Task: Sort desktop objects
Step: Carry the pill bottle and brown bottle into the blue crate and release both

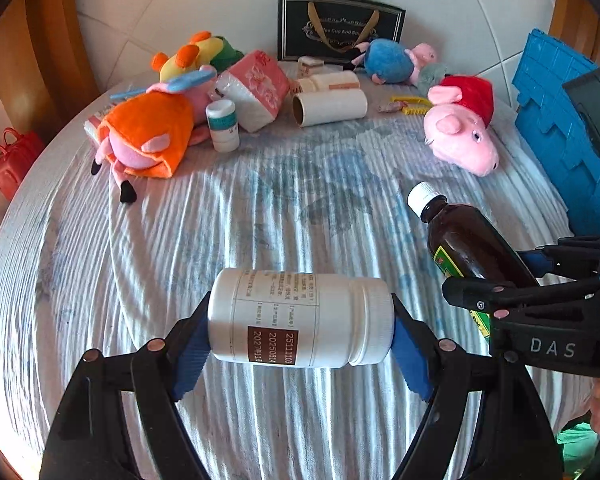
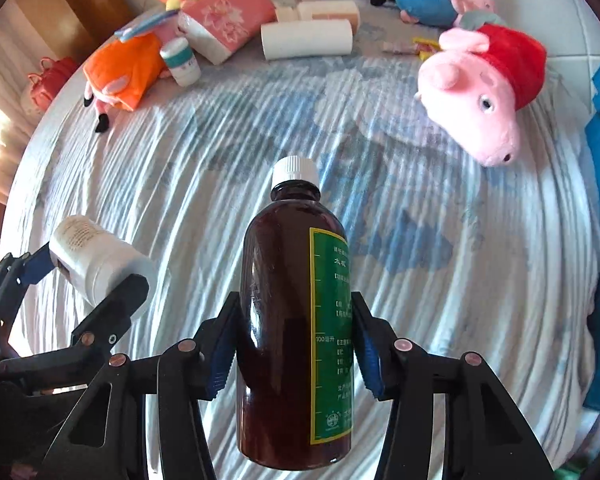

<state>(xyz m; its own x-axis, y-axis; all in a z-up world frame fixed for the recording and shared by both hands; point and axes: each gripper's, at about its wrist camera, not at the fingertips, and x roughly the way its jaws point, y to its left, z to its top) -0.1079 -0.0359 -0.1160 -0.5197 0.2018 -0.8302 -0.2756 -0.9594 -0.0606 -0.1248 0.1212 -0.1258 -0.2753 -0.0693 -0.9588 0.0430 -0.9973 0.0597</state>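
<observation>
A white pill jar [image 1: 300, 318] lies crosswise, clamped end to end in the left hand-held gripper [image 1: 300, 336], above the striped bed [image 1: 260, 208]. The right hand-held gripper [image 2: 296, 350] grips a brown syrup bottle [image 2: 296, 320]. Both look mid-carry; next, each probably needs setting down with similar containers, such as the small bottle [image 1: 223, 125].

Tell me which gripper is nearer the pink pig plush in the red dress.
Right. The right gripper, clamped on the brown bottle, sits nearer the red-dressed pig plush. The left gripper, holding the white bottle, is farther to the pig's left.
</observation>
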